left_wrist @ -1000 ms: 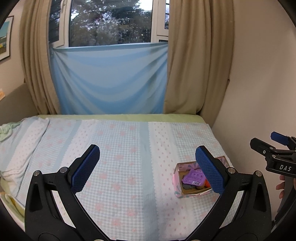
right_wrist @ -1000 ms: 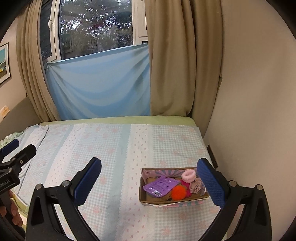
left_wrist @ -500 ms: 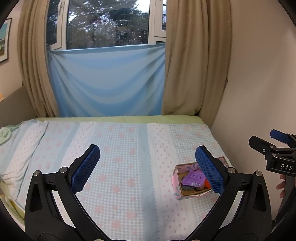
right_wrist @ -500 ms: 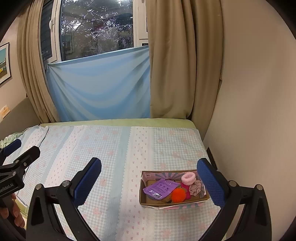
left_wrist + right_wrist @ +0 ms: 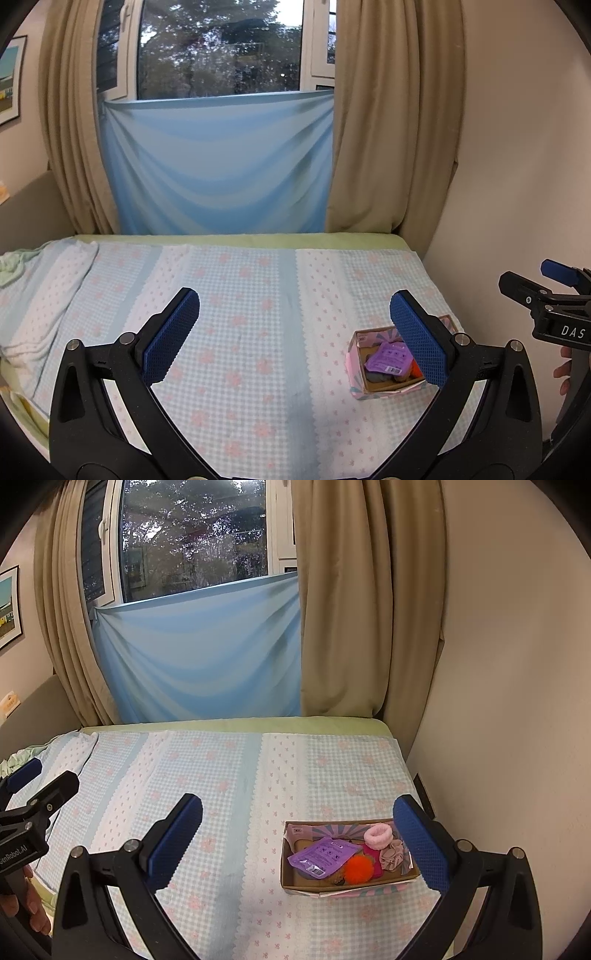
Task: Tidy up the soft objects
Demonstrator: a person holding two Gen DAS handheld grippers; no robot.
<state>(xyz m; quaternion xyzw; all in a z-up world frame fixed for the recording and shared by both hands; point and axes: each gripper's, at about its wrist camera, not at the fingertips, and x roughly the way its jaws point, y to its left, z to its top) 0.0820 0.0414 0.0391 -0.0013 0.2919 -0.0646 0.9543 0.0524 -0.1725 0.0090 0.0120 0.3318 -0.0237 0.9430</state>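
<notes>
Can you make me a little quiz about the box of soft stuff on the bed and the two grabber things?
1. True or false: the box on the bed holds a purple packet.
2. What colour is the fluffy ball in the box? A green, B orange, C white.
3. Fill in: the right gripper and the left gripper are both ____, holding nothing.

Key
1. True. The packet lies on top of the other things, toward the left end of the box in the right view.
2. B. It sits beside a pink hair tie.
3. Open. Each one's jaws stand wide apart above the bed.
</notes>
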